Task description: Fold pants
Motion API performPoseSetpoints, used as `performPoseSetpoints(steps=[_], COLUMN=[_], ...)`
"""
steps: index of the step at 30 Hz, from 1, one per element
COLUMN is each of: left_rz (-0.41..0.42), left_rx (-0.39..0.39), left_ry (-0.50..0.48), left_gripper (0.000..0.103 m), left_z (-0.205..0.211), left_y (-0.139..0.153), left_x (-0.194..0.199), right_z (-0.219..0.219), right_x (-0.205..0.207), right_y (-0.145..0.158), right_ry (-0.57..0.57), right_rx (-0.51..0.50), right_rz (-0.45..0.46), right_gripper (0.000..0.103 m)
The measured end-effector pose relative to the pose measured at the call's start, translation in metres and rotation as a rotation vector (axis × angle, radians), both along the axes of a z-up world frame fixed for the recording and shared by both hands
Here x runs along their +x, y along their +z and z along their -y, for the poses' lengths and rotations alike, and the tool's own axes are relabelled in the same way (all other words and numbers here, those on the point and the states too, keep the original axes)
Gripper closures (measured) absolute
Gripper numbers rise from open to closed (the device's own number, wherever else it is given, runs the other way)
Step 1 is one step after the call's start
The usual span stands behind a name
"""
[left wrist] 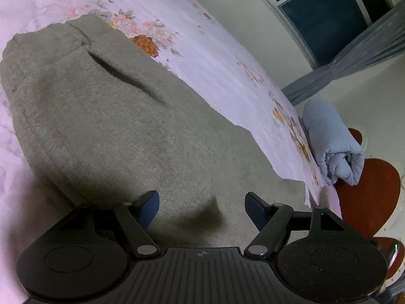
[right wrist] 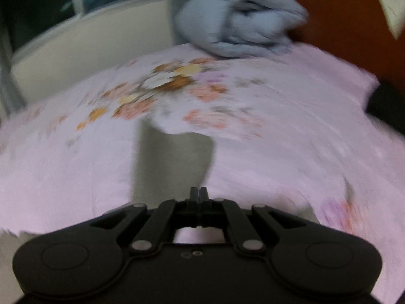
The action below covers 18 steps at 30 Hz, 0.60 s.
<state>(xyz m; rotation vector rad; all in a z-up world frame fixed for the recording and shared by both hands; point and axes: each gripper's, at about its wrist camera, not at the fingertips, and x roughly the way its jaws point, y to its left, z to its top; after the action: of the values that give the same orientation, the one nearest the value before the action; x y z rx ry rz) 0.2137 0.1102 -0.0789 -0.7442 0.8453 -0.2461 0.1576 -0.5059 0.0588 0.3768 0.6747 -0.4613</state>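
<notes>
1. Pants [left wrist: 106,126] are lying flat on the bed [left wrist: 215,58], grey fleece spread out with waistband and pocket slit facing up; I'd say that is for an easy fold.
2. Left claw [left wrist: 201,209] is hovering low over the fabric, spread wide and released, gripping nothing.
3. Right claw [right wrist: 199,193] is clenched tight; the blurred view isn't showing whether the grey strip ahead is pinched.
4. A rolled blue blanket [left wrist: 331,141] is sitting at the bed's edge, well apart.

We saw the pants [left wrist: 106,116] were a rough, fuzzy grey knit cloth, the bed sheet [left wrist: 217,58] a smooth printed cotton-like cloth, and the left claw [left wrist: 202,206] matt black plastic.
</notes>
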Motion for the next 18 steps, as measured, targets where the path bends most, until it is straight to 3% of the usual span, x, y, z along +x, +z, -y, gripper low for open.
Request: performPoseSetpoints(steps=[2,5,6,7,9,10,13,15,18], left_rz=[0.0,-0.002,-0.003,-0.005,-0.011,-0.013,-0.019,-0.018,-0.016], left_rx=[0.006,0.019,0.022,0.025,0.023,0.017,-0.003,-0.007,-0.006], left_ry=[-0.003,-0.008,-0.009,-0.009,-0.003,0.003,0.013,0.016,0.013], left_gripper=[0.028,0.027,0.027,0.027,0.026,0.026,0.026,0.026,0.026], left_z=[0.001,0.004,0.005,0.005,0.006,0.005,0.003,0.002,0.003], left_y=[0.0,0.001,0.001,0.001,0.002,0.002,0.001,0.0,-0.001], left_x=[0.0,0.002,0.003,0.003,0.004,0.004,0.003,0.003,0.003], right_z=[0.009,0.008,0.001,-0.009,-0.038,-0.05,-0.092,-0.118,-0.141], right_x=[-0.027,-0.024,-0.015,-0.002,0.027,0.04,0.089,0.121,0.161], right_y=[-0.008,-0.017,-0.016,-0.015,-0.013,-0.013,-0.022,-0.034,-0.059], right_ry=[-0.026,0.022,0.063,0.095,0.162,0.195,0.301,0.326,0.352], right_rx=[0.01,0.018,0.013,0.005,-0.041,-0.065,-0.143,-0.278,-0.483], right_rz=[0.01,0.042,0.056,0.051,0.052,0.04,-0.071,-0.193,-0.373], right_gripper=[0.103,0.103,0.089,0.084,0.063,0.061,0.059,0.054,0.054])
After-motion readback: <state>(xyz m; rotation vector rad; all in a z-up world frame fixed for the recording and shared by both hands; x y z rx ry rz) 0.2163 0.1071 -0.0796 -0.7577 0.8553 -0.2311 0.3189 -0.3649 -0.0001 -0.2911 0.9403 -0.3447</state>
